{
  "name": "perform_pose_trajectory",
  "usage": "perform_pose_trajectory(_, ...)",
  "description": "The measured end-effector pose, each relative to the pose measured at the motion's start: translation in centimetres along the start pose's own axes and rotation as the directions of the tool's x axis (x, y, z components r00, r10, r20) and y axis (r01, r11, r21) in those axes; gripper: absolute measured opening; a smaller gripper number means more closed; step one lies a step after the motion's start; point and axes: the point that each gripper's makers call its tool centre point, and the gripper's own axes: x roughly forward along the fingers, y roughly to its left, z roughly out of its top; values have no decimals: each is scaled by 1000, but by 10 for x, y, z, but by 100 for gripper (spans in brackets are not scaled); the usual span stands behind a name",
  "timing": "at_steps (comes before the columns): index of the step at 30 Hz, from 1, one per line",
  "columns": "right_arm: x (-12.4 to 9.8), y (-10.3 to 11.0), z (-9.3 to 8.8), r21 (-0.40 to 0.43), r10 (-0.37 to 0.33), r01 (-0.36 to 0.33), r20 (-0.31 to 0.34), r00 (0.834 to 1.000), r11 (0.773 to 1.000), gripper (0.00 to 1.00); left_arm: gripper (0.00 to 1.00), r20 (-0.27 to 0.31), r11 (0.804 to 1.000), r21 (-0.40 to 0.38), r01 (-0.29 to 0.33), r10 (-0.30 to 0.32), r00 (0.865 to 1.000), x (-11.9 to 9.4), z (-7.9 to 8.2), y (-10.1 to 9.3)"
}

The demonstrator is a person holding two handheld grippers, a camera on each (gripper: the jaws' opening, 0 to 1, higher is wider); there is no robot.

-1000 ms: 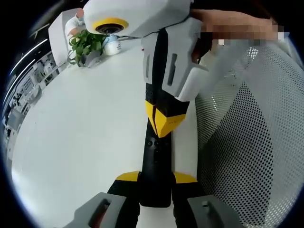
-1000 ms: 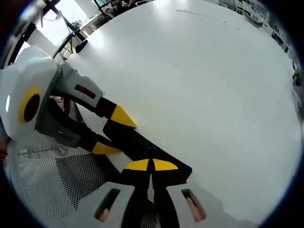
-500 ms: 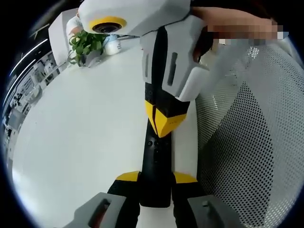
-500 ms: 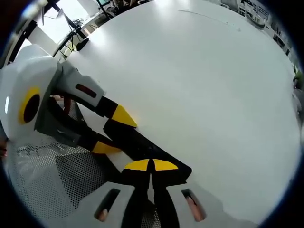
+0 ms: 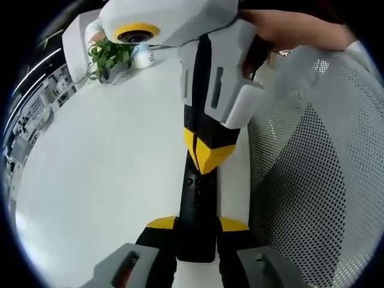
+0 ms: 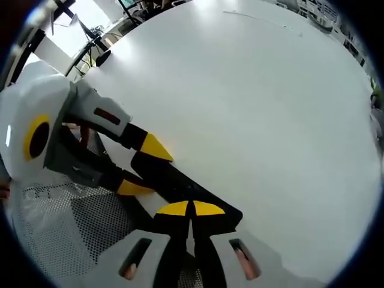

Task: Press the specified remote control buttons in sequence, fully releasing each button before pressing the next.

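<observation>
Almost nothing has moved since the earlier pictures: both grippers stay in the same places on the remote, and only the views shifted a little.

In the left gripper view, the left gripper (image 5: 197, 235) has its 2 yellow-tipped jaws closed on the near end of a black remote control (image 5: 196, 207), which lies on the white table (image 5: 102, 180) and points away from the camera. The right gripper (image 5: 207, 157) comes down from above with its 2 jaws closed together, and its tip rests on the upper face of the remote, just past 2 small buttons. A hand (image 5: 294, 27) holds this gripper at the top right.

In the right gripper view, the right gripper (image 6: 191, 209) shows its yellow tips touching each other, pressed on the black remote control (image 6: 174, 183). The left gripper (image 6: 141, 168) enters from the left and clamps the remote between its 2 jaws.

A white mesh chair back (image 5: 312, 174) stands just beside the remote, at the table edge, and crowds that side. A potted plant (image 5: 109, 57) and a white bottle (image 5: 141, 57) stand far off on the table. I cannot read any writing. The table is wide and bare on the other side, with much room.
</observation>
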Motion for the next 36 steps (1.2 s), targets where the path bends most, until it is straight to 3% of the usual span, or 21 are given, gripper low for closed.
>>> perform_pose_trajectory(36,-4,-6,-12,40,8,-6,-48,999,999,0,25,10,1000,16,11,-11,1000,1,0,1)
